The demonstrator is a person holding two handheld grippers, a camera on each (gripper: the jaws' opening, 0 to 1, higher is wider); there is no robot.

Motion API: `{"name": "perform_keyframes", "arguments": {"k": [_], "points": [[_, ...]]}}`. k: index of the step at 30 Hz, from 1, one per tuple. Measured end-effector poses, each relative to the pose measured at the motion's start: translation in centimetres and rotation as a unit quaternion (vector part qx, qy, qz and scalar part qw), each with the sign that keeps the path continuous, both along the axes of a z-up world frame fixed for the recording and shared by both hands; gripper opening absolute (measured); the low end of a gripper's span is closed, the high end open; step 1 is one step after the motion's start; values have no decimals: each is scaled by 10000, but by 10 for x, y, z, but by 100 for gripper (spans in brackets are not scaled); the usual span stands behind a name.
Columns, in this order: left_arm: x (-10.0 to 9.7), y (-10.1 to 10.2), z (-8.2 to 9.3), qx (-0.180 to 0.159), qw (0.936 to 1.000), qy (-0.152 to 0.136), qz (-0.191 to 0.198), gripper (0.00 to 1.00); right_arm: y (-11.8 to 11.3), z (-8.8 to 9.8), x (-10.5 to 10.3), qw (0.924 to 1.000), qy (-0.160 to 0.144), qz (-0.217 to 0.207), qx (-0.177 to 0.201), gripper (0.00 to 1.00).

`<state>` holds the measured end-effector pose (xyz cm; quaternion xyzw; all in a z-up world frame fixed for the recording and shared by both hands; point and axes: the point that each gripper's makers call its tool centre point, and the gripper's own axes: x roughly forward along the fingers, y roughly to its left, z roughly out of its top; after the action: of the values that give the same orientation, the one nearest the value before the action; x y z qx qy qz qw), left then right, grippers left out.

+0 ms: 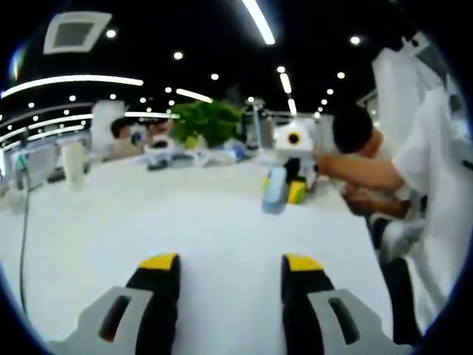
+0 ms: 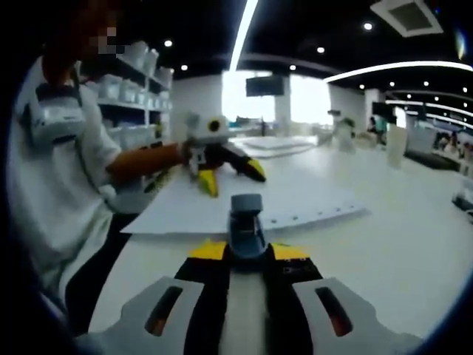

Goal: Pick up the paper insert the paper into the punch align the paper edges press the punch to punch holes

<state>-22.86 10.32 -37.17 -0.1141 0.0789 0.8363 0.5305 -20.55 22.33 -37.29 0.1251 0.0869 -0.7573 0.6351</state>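
In the right gripper view, a small blue-grey hole punch (image 2: 246, 224) sits between the yellow tips of my right gripper (image 2: 249, 250), which is shut on it. Just beyond lies a white paper sheet (image 2: 244, 201) flat on the table, with a row of punched holes along its near edge. My left gripper (image 2: 233, 177) hovers open over the sheet's far side, held by a person's hand. In the left gripper view, my left gripper (image 1: 230, 262) is open above bare white table, nothing between its fingers. Across the table, the right gripper (image 1: 284, 194) holds the punch (image 1: 273, 195).
The person in a white shirt (image 1: 436, 185) stands at the table's edge. A green plant (image 1: 207, 122), a white cup (image 1: 73, 164) and other gear stand along the far side. A dark cable (image 1: 24, 229) runs down the left. Shelves with containers (image 2: 137, 89) are behind the person.
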Motion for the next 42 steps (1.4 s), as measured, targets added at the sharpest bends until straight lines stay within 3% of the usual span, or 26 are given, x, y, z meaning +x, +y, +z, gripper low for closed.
{"name": "perform_keyframes", "arguments": {"k": [9,14,18,26,30,42], "points": [[2,1,2,15,9999,131,-83,56,-1,0,1,9999,-100,-41,7,32],[4,1,3,10,9997,193,-135,57,2,3,1,9998,-136,-127,-67,32],[3,0,11,228,9996,118,-88,58,5,2,4,9992,-295,-252,-74,34],[2,-2,20,491,9987,95,-44,58,10,12,13,9976,-279,-516,-380,35],[-5,-4,22,404,9988,208,164,52,15,30,6,9913,-261,-913,-912,35],[12,40,32,427,9979,138,-474,51,38,55,-17,9707,-353,-1544,-1810,34]]}}
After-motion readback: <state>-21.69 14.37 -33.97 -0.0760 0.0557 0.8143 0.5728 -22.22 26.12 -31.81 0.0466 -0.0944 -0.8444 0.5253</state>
